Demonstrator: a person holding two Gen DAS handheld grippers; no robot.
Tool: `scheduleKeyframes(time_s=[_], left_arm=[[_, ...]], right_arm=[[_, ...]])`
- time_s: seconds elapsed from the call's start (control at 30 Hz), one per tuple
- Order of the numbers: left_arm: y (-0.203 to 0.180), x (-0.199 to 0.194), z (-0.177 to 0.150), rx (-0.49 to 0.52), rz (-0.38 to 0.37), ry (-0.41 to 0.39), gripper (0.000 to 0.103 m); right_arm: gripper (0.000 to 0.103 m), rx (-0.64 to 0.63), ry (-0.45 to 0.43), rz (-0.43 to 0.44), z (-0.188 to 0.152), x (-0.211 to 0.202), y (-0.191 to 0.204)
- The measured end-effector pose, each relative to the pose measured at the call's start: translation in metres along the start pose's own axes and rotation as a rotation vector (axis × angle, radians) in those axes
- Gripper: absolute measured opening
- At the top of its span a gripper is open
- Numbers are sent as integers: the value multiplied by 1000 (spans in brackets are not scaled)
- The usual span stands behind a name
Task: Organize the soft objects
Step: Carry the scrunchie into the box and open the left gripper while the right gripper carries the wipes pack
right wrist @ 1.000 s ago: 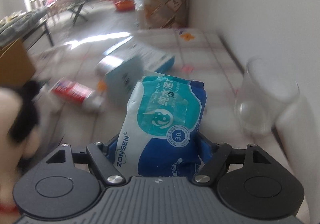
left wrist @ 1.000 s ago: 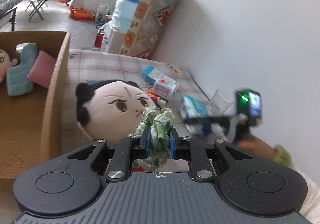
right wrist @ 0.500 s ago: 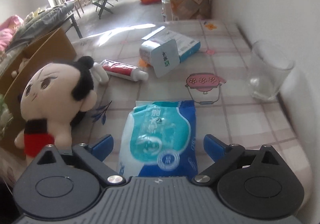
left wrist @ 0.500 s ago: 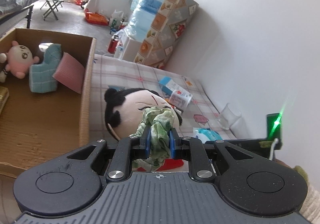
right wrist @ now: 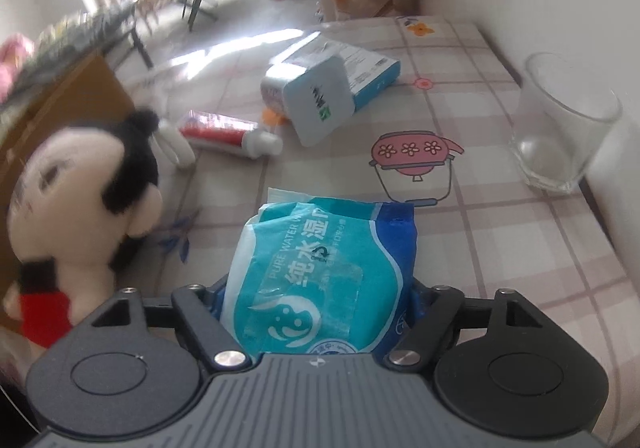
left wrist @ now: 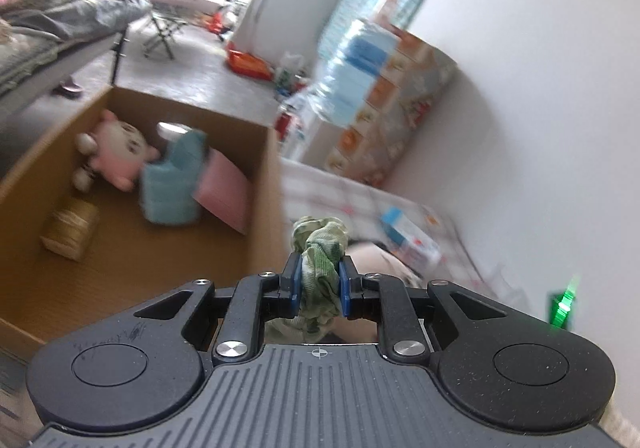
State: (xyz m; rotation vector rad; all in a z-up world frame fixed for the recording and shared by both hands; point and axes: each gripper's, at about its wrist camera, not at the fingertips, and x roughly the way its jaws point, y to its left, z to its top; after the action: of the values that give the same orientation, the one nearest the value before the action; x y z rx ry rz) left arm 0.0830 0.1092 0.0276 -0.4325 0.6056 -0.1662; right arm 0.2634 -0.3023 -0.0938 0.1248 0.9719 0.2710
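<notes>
Left hand-held gripper carrying a soft item beside the box; right one closing on a wipes pack.

I am holding the green cloth scrunchie (left wrist: 320,244) pinched tight in the left hand-held gripper (left wrist: 319,286), raised beside the cardboard box (left wrist: 262,184) where the pink plush (left wrist: 118,156) and the folded cloths are already lying, judged ready for dropping in. The right hand-held gripper (right wrist: 316,312) is closing its jaws around the wipes pack (right wrist: 320,272) on the desk (right wrist: 520,248); the doll (right wrist: 80,192) is waiting beside it, while the glass (right wrist: 560,124) is staying apart, being hard.
</notes>
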Motion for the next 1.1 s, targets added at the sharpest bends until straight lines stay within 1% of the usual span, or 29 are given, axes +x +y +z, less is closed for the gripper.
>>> scheduleKeyframes(time_s=[0.13, 0.2, 0.27, 0.37, 0.43, 0.5, 0.57, 0.63, 0.7, 0.77, 0.87, 0.93, 0.97, 1.0, 1.03, 1.07, 1.1], left_arm=[[29, -1, 29, -24, 89, -5, 17], [41, 2, 40, -31, 134, -2, 17], [54, 9, 52, -27, 162, 23, 17], [74, 30, 65, -42, 201, 102, 17], [86, 46, 72, -51, 235, 151, 17], [98, 62, 77, -68, 263, 190, 17], [112, 79, 80, -83, 285, 235, 17], [123, 98, 83, -93, 323, 274, 17], [133, 117, 83, -88, 359, 314, 18], [142, 134, 83, -89, 390, 351, 18], [154, 154, 81, -91, 414, 404, 19], [160, 164, 79, -81, 440, 426, 21], [162, 166, 78, -81, 453, 433, 24], [164, 169, 77, -84, 459, 439, 30], [167, 170, 76, -88, 458, 445, 34], [169, 170, 76, -95, 456, 451, 41], [171, 170, 77, -105, 456, 456, 44]], right_arm=[[78, 63, -69, 75, 5, -23, 0], [78, 73, -107, 117, 12, -37, 8], [78, 77, -141, 181, 21, -53, 22], [78, 59, -195, 322, 40, -78, 54], [78, 17, -232, 420, 55, -92, 86], [78, -27, -247, 518, 70, -99, 119], [78, -61, -232, 615, 86, -97, 154], [78, -103, -208, 676, 98, -89, 192], [78, -146, -187, 693, 108, -77, 225], [78, -162, -147, 707, 117, -58, 252], [78, -159, -68, 716, 128, -25, 285], [78, -146, -17, 718, 128, -8, 302], [78, -135, 13, 721, 129, 1, 308], [78, -129, 39, 720, 126, 9, 313], [78, -125, 63, 712, 126, 18, 319], [78, -127, 79, 700, 120, 23, 324], [78, -132, 97, 686, 117, 28, 329]])
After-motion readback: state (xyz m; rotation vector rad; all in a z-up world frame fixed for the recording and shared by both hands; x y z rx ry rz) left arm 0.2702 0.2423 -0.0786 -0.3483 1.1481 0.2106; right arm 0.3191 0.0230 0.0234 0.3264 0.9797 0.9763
